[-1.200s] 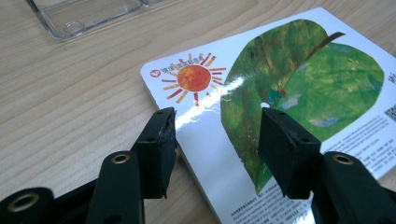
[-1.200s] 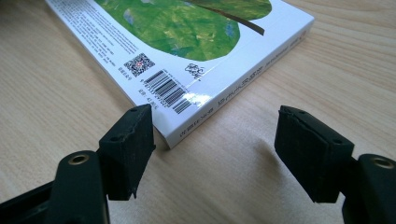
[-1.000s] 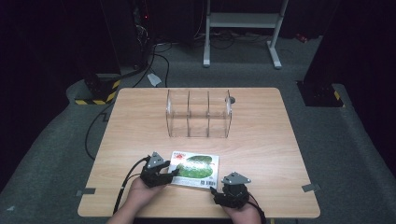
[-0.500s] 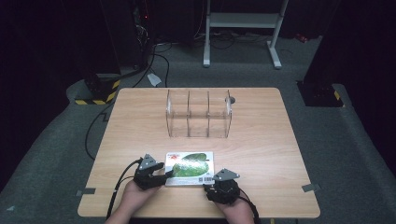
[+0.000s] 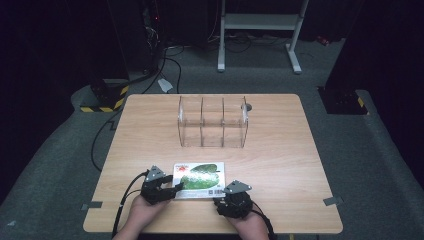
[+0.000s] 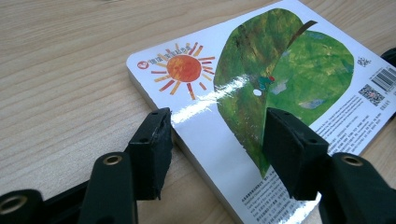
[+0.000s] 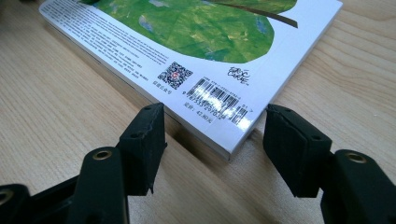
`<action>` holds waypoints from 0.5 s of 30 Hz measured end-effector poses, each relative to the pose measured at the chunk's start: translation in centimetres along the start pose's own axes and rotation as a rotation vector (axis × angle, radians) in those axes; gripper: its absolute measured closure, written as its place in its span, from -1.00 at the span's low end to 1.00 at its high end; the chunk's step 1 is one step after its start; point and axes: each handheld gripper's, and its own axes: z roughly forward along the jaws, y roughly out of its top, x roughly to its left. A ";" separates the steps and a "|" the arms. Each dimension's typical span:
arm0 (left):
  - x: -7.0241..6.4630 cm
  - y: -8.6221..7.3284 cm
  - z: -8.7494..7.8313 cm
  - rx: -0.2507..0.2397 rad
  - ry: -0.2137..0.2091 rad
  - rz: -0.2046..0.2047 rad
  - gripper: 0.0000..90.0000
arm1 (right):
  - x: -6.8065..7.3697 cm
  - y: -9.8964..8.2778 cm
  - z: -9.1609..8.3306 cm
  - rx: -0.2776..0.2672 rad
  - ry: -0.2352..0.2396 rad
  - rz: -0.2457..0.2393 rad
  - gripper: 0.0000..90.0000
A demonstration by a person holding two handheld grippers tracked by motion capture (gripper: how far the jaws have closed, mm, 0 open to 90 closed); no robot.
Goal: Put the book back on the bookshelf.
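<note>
The flat white board book with a green leaf and an orange sun on its cover point(image 7: 224, 42) bears a barcode point(image 7: 219, 100) with digits too small to read, a QR code point(image 7: 174, 74), a scrawled signature and blurred fine print.

Glossy card-covered book point(image 6: 261, 88) with a shiny laminated face, on a smooth matt light wood-grain table point(image 5: 280, 165); clear plastic divided box point(image 5: 212, 122); matt black plastic gripper pads point(image 7: 144, 140).
</note>
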 end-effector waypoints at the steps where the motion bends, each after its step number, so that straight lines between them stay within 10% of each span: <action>1: 0.0 0.0 0.0 -0.001 0.005 0.003 -0.06 | 0.0 0.0 0.0 0.000 0.002 0.005 -0.14; 15: -0.6 0.5 0.4 -0.007 0.024 0.031 0.01 | 0.0 -0.6 -0.5 -0.011 -0.005 0.006 -0.15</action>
